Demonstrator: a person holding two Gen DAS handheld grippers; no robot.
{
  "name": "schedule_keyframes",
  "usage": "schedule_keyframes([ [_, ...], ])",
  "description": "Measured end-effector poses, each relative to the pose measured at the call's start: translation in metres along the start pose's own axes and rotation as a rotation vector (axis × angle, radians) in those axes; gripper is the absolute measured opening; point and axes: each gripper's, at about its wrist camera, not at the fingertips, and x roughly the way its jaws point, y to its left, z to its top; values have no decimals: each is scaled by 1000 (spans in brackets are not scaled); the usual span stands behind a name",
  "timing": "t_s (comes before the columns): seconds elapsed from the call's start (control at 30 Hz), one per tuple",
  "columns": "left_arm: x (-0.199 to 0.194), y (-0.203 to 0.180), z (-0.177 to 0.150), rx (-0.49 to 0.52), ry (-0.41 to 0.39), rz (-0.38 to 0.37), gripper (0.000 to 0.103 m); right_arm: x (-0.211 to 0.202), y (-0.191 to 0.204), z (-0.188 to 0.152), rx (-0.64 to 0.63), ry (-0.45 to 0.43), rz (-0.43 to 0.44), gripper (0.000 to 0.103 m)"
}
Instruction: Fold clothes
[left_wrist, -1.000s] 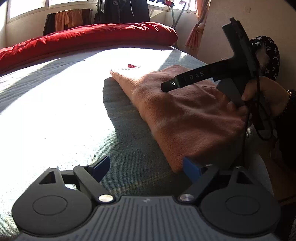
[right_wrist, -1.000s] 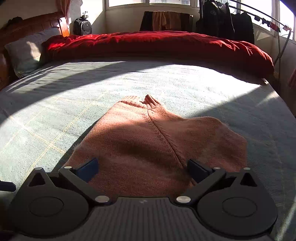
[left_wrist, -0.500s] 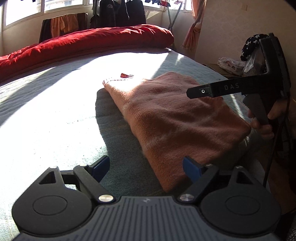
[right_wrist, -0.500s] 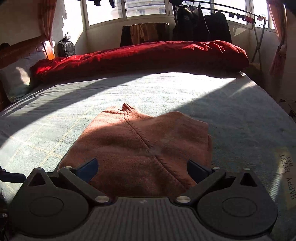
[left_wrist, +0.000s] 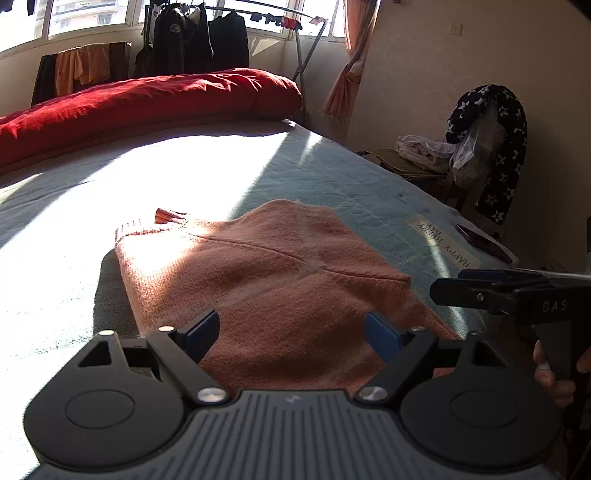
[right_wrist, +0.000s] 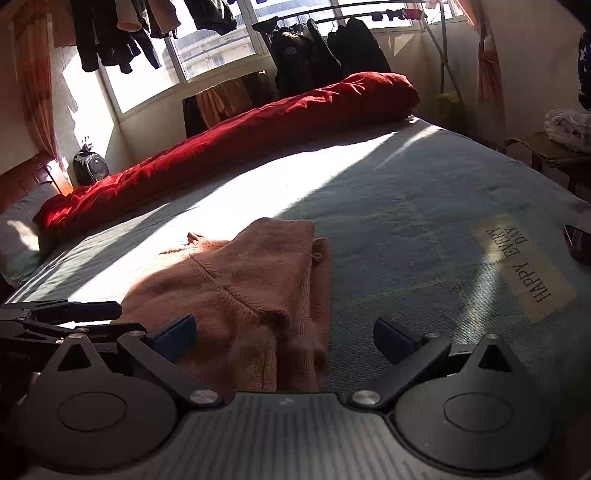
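Sweater (left_wrist: 266, 273), salmon knit and folded into a thick pad, lies on the bed (left_wrist: 332, 173), dead ahead at twelve o'clock of the left gripper (left_wrist: 291, 332), its near hem running under the blue pads. Left jaws stand wide apart, nothing between them, and whether the pads brush the knit I cannot tell. Over at three o'clock in the left view, the right gripper (left_wrist: 447, 286) comes in side-on, just off the sweater's right edge, a hand on its handle. From the right camera, the right gripper (right_wrist: 284, 338) also gapes wide and empty; the sweater (right_wrist: 251, 288) sits at eleven o'clock, covering the left half of the gap, while bare blue sheet fills the right half. Folded layers show along the sweater's right edge, stacked one on another. Left gripper (right_wrist: 74, 312) pokes in at nine o'clock, beside the sweater's near left corner. A "HAPPY EVERY DAY" label (right_wrist: 524, 273) lies on the sheet at two o'clock, well apart from the knit. Red duvet (right_wrist: 240, 136) stretches along the far side of the bed, sun striking across the middle.
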Motion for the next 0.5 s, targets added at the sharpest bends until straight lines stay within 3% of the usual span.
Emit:
schedule_keyframes([
  [0.13,23,1,3,-15,15,-24,89,6,-9,-6,38,17,25,103],
  [0.3,8,10,13,-76,26,-45,90,17,-22,-12,96,57,91,103],
  [0.43,-8,39,18,-181,1,-60,90,22,-35,-13,167,61,141,103],
  [0.5,-10,61,15,-283,-5,-62,90,24,-43,-14,214,65,161,103],
])
